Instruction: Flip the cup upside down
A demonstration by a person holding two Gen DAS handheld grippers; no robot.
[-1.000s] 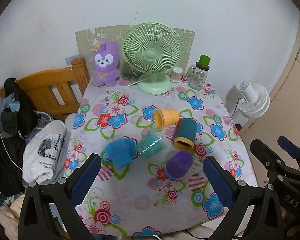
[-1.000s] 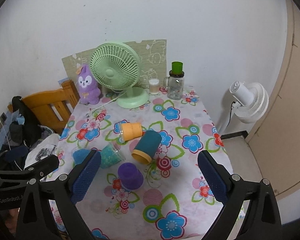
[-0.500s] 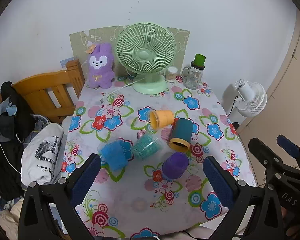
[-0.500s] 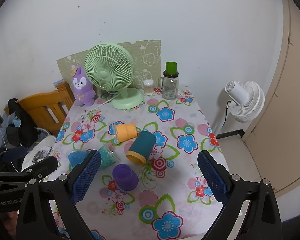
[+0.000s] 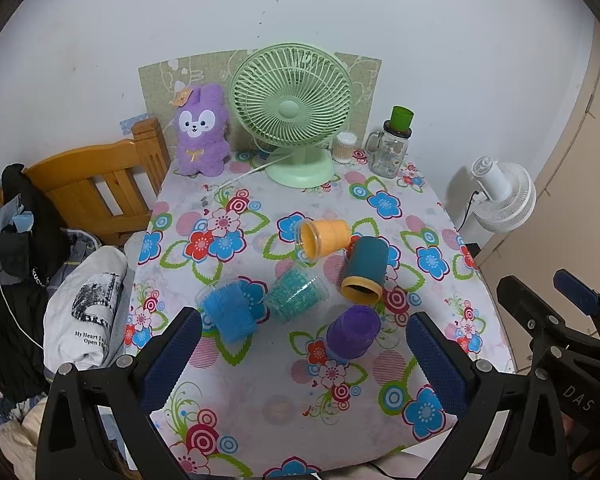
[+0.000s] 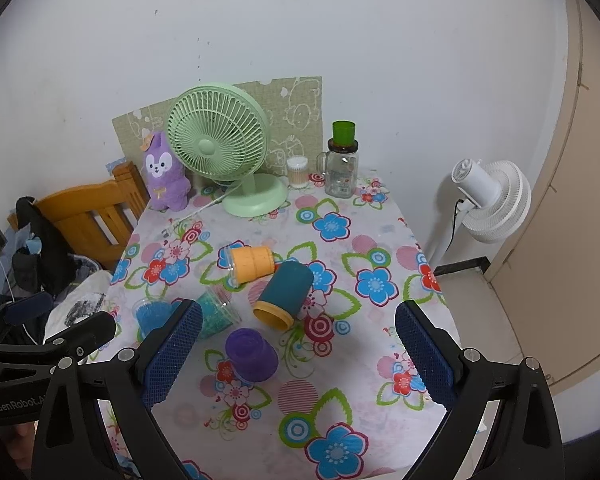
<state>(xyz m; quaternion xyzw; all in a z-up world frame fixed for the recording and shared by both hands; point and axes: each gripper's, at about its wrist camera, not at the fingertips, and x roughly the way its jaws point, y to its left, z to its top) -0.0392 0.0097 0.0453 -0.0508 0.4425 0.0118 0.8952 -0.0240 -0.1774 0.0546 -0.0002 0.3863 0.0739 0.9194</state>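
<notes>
Several cups lie on their sides on the flowered tablecloth [image 5: 260, 408]: an orange cup [image 5: 325, 237], a teal cup with a yellow rim [image 5: 366, 270], a turquoise beaded cup [image 5: 298, 291], a blue cup [image 5: 230, 312]. A purple cup [image 5: 352, 332] stands mouth down. They also show in the right wrist view: orange [image 6: 252, 264], teal [image 6: 286, 292], turquoise [image 6: 216, 316], blue [image 6: 152, 316], purple [image 6: 252, 354]. My left gripper [image 5: 300, 360] and right gripper [image 6: 296, 354] are open and empty, held above the table's near edge.
A green fan [image 5: 292, 108], a purple plush toy [image 5: 202, 136], a glass jar with a green cap [image 5: 392, 144] and a small container [image 5: 344, 146] stand at the back. A wooden chair [image 5: 100, 188] with clothes is left. A white fan [image 5: 504, 196] is right.
Both grippers have pulled back and up from the table, so the cups look smaller and farther. Both stay open. The cups have not moved.
</notes>
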